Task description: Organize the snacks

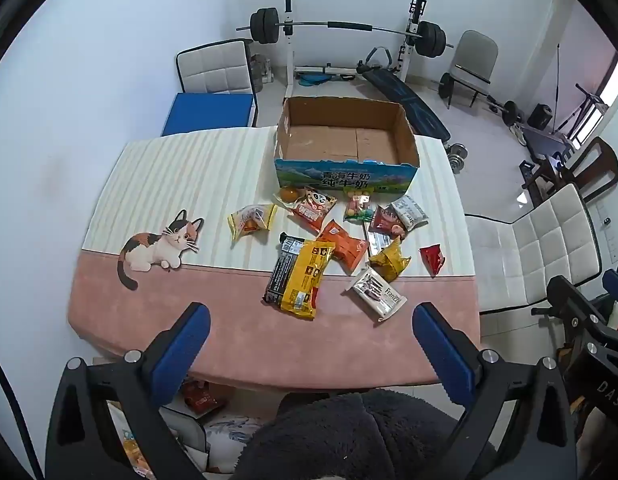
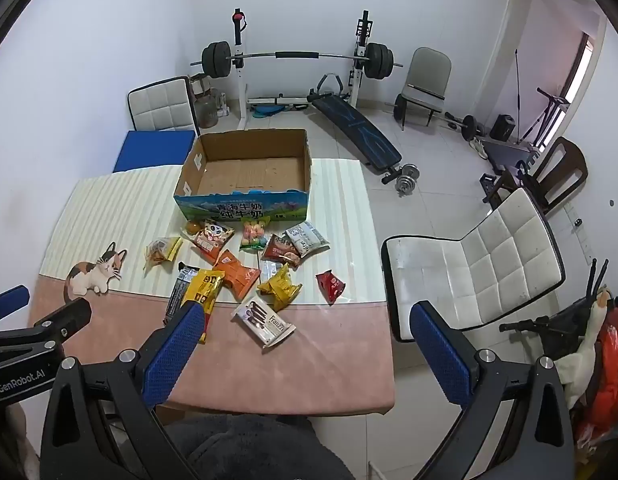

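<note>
Crinkly foil snack packets lie loose mid-table before an open cardboard box point(image 1: 347, 142) printed 青海牛奶 纯牛奶; nearest, a white Franzzi wafer packet point(image 2: 264, 322). Left gripper point(image 1: 311, 334) and right gripper point(image 2: 307, 334) hover spread wide, grasping nothing, over the pink-and-striped cat-print tablecloth point(image 1: 157, 188)

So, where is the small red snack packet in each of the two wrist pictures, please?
Left wrist view: the red packet lies right of centre, at the right end of the snack pile, near the table's right edge.
Right wrist view: the red packet lies about mid-picture, again rightmost of the pile.
Shared landmark: the empty cardboard box behind the snacks; the packet sits nearer than its right front corner in both.
</note>
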Available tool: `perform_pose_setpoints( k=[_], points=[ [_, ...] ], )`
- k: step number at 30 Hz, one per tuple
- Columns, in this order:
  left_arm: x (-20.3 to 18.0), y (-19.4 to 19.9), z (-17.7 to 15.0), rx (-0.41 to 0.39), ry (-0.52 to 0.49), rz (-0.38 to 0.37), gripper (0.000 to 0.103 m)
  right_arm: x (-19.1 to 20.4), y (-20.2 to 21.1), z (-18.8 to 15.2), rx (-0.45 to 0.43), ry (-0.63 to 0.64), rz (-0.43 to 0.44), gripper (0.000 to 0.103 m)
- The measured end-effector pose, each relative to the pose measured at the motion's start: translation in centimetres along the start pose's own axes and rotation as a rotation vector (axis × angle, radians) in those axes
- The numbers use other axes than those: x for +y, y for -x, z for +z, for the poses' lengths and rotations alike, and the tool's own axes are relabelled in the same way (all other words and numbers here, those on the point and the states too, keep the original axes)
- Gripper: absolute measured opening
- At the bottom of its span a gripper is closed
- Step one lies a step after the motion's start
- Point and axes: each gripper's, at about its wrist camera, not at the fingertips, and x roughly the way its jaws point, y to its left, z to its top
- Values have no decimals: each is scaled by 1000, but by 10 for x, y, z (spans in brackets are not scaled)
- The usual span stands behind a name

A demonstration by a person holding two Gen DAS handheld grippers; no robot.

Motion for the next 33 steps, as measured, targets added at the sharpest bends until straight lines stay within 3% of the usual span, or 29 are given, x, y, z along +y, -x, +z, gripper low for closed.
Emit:
perform_pose_setpoints(
  k=[33],
  points=[
    [0, 4, 6, -12, 4, -2, 103, 7, -3, 2, -4, 1, 1, 103]
  ],
)
